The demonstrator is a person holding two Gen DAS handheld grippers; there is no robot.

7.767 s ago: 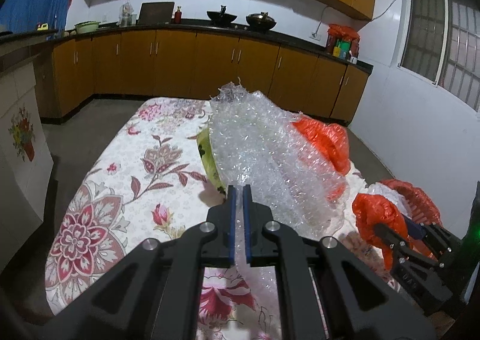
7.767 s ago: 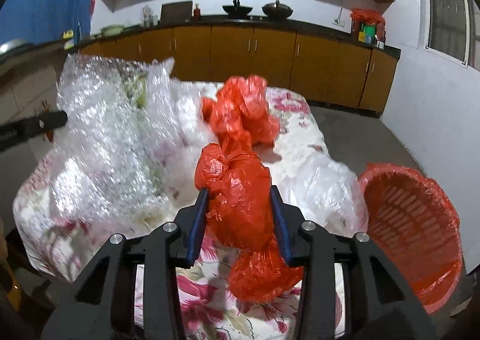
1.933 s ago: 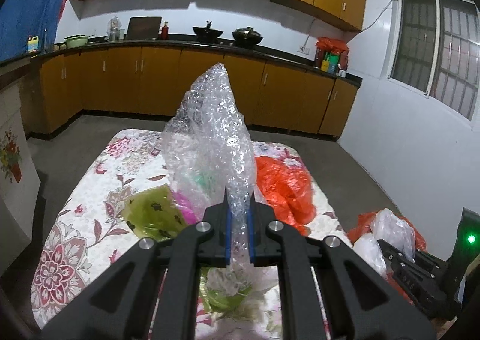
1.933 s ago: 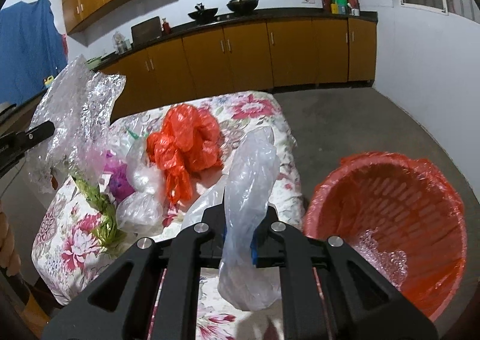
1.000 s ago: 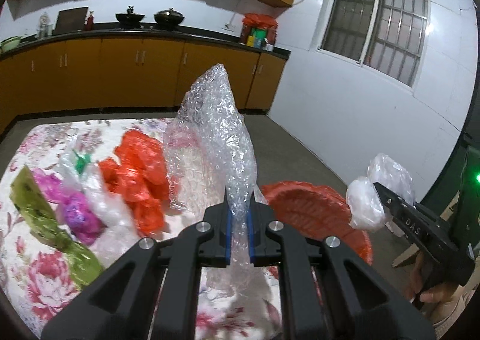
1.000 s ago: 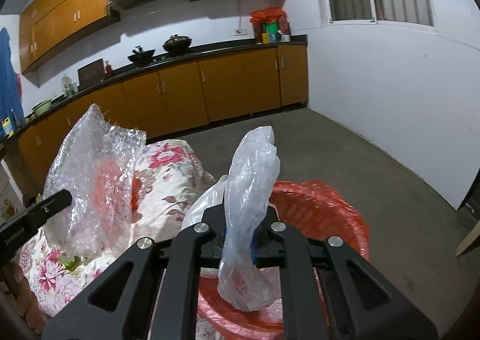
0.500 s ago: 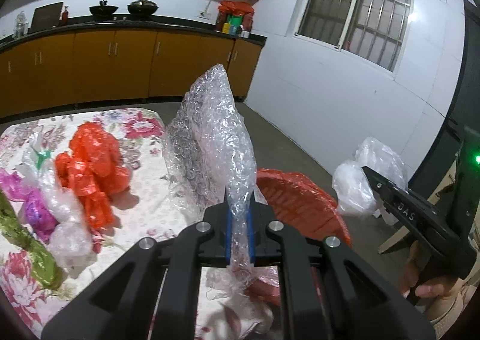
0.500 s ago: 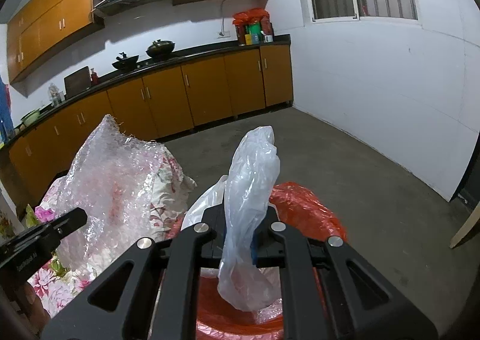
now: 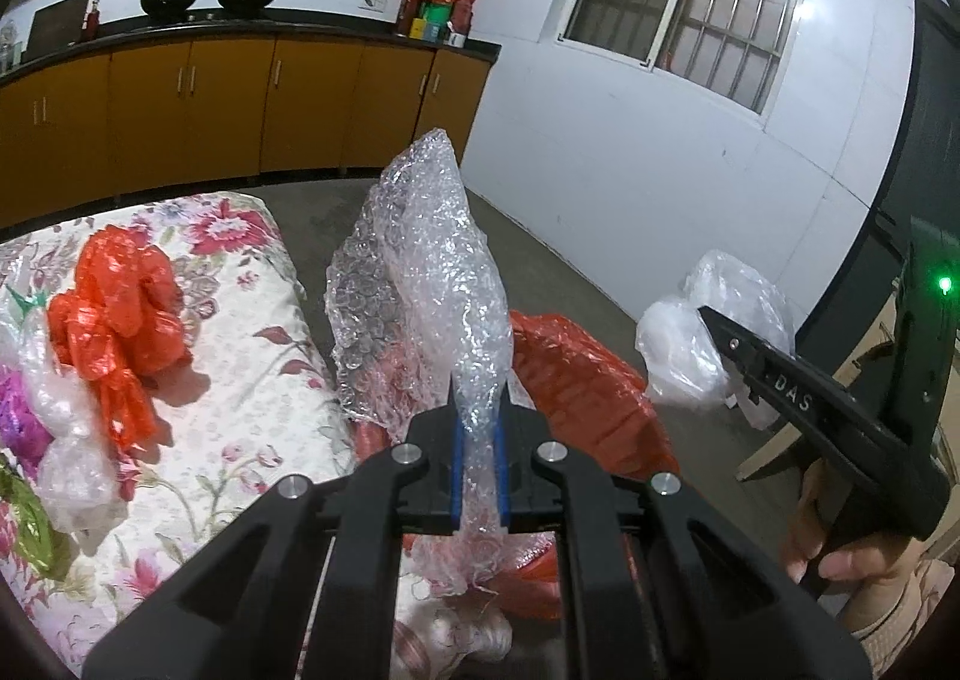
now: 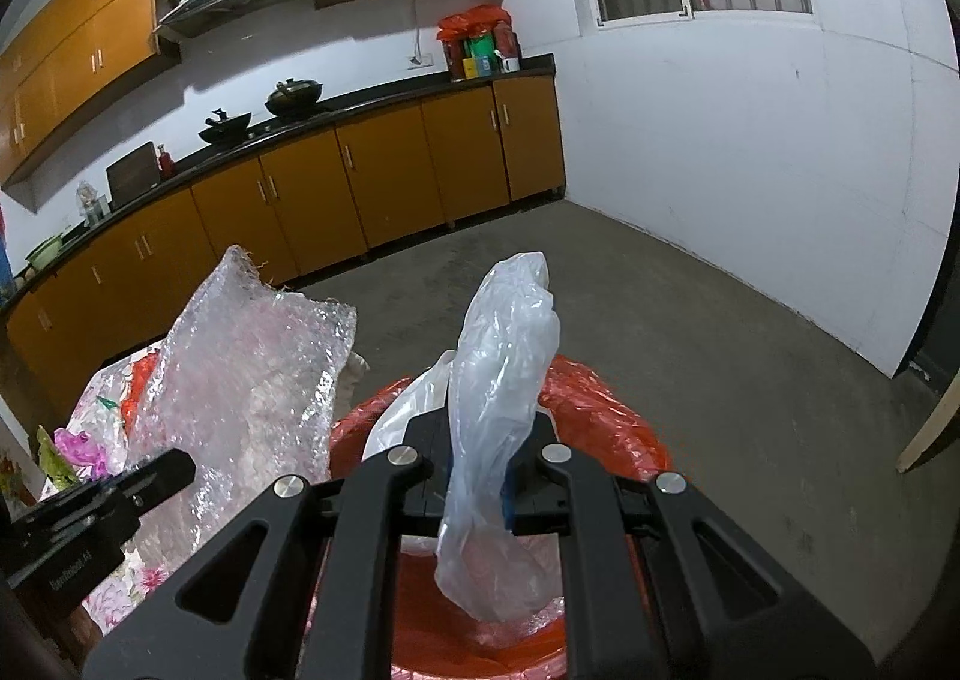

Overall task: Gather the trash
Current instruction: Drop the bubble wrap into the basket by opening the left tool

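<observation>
Both grippers had swung away from the table toward the red-lined trash basket [image 10: 606, 410] since half a second earlier, so that the floral tablecloth [image 9: 240, 356] now filled less of the left wrist view and the basket lay closer under each tool. The bubble wrap [image 9: 432, 284] stood upright, pinched at its lower end between the blue pads of the left gripper [image 9: 478, 458], with its loose bulk rising above the jaws and a tail hanging below toward the basket's rim; holding it by a narrow fold probably kept the springy sheet from slipping. The right gripper [image 10: 477, 476] was clenched on a clear plastic bag [image 10: 501, 380], whose limp lower part dangled inside the basket mouth, seemingly placed so that it would fall straight in once let go. In the left wrist view the same bag [image 9: 702, 332] appeared as a pale bundle at the right tool's tip, apart from the bubble wrap. Still on the tablecloth lay a crumpled red plastic bag [image 9: 114, 314], with clear and purple wrappers [image 9: 36, 410] just beside it, evidently waiting for later trips.
</observation>
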